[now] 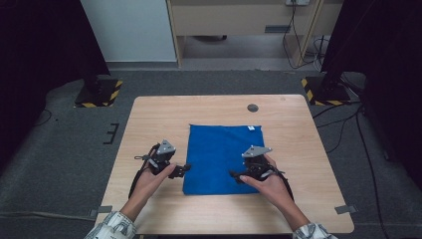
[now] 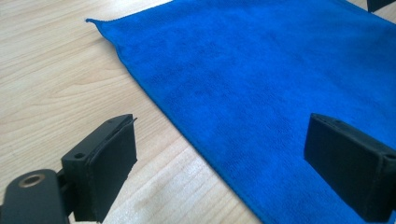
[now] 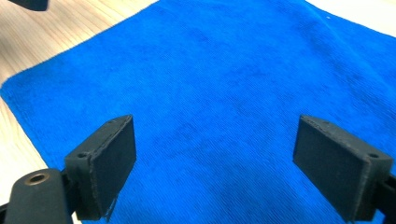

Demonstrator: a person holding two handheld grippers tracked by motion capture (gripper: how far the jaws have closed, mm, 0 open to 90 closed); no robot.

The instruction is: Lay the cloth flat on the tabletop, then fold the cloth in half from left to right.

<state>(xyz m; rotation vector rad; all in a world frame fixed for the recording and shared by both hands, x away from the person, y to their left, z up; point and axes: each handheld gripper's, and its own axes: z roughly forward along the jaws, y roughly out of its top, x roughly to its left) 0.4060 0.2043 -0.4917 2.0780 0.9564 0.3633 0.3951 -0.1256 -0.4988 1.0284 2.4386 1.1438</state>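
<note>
A blue microfibre cloth (image 1: 222,158) lies flat at the middle of the wooden table (image 1: 149,114); it looks light, limp and easily bunched, so an edge or corner is the place to pinch. The left gripper (image 1: 182,170) at the cloth's left edge and the right gripper (image 1: 237,175) over its right part both gape, holding nothing.

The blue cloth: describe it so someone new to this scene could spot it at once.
On the wooden table, look at the middle, between the two hand-held tongs. The blue cloth lies there spread flat, roughly square, with a small white tag at its far right corner. It is the table's one bright-coloured thing.
</note>
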